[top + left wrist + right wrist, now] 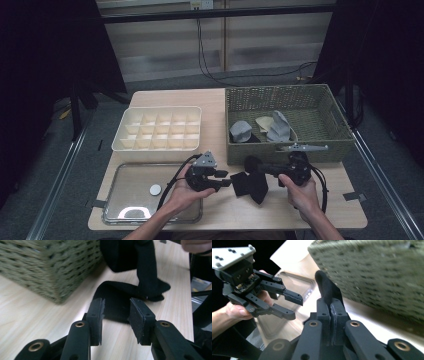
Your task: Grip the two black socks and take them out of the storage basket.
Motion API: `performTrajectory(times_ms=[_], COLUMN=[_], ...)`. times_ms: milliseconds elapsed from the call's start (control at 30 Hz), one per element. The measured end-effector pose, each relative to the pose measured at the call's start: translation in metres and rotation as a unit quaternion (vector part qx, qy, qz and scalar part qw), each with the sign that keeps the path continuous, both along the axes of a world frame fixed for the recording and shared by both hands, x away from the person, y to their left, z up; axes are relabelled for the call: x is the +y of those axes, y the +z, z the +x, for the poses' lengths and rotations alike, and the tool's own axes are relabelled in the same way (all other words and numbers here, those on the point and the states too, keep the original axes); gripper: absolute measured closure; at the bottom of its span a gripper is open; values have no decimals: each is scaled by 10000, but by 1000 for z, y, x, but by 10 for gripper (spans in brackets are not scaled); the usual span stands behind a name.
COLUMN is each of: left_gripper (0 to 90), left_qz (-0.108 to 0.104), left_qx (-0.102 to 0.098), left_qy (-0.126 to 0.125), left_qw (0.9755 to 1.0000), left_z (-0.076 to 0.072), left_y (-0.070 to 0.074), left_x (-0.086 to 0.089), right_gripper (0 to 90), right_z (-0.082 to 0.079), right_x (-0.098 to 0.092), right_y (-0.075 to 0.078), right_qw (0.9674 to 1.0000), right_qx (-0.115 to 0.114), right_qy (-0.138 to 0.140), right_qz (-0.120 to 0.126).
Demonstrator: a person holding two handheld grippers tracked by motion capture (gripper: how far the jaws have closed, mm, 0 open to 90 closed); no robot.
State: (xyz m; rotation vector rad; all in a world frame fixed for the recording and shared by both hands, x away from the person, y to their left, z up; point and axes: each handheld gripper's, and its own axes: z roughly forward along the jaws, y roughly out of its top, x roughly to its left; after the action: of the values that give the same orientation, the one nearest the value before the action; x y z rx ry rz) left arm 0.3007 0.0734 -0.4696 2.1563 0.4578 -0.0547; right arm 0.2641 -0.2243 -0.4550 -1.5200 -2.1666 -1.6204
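From the high view, a black cloth [251,184], likely a sock, hangs and drapes between the two tools near the front middle of the tabletop [225,210], just in front of the woven basket [285,150]; the right tool [255,167] pinches its upper end, while the left tool [227,181] points at it from nine o'clock, touching or just short of its edge. More rolled grey and pale pieces sit inside the basket, a divided white tray [157,129] lies at ten o'clock, and a metal tray [150,195] at eight o'clock. In the left gripper view, the left tool [116,315] stands released, its jaws parted with the cloth [117,297] lying flat on the wood just beyond and between them, rising at one o'clock toward the other hand. The fabric looks soft, light and limp, so it should fold and sag wherever unsupported; a free edge or corner seems the best place to take hold. In the right gripper view, the right tool [331,307] is clenched on the cloth [325,288], which stands up from the closed jaws at twelve o'clock, with the left tool [292,305] open at ten o'clock.
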Motion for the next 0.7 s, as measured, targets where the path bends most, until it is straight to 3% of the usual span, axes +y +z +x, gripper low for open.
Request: performTrajectory(times_ms=[67, 167, 200, 367, 500, 567, 600, 700], left_gripper=[666, 705, 701, 667, 602, 567, 542, 516], left_qz=[56, 32, 149, 63, 237, 204, 308, 334], left_qx=[-50, 107, 113, 140, 128, 88, 132, 92], left_qy=[-57, -135, -192, -273, -348, -416, -500, -509], left_qw=[10000, 9998, 9996, 9995, 9990, 9989, 9982, 9981], left_z=[0, -2, -2, -1, -2, -3, -3, -5], left_y=[-6, -17, -21, -25, -30, -30, -31, -31], left_x=[-5, -13, -16, -28, -38, -39, -39, -38], right_gripper=[871, 871, 870, 870, 869, 868, 869, 868], right_z=[1, 3, 4, 6, 7, 7, 7, 6], right_x=[-1, -3, -4, -7, -10, -10, -11, -10], right_y=[-6, -12, -13, -19, -22, -24, -24, -26], right_qw=[10000, 9998, 9998, 9995, 9993, 9992, 9992, 9991], right_qx=[68, 137, 147, 203, 256, 294, 298, 306], right_qy=[18, 7, -11, -53, -112, -110, -103, -89], right_qz=[-54, -138, -153, -238, -257, -255, -260, -289])
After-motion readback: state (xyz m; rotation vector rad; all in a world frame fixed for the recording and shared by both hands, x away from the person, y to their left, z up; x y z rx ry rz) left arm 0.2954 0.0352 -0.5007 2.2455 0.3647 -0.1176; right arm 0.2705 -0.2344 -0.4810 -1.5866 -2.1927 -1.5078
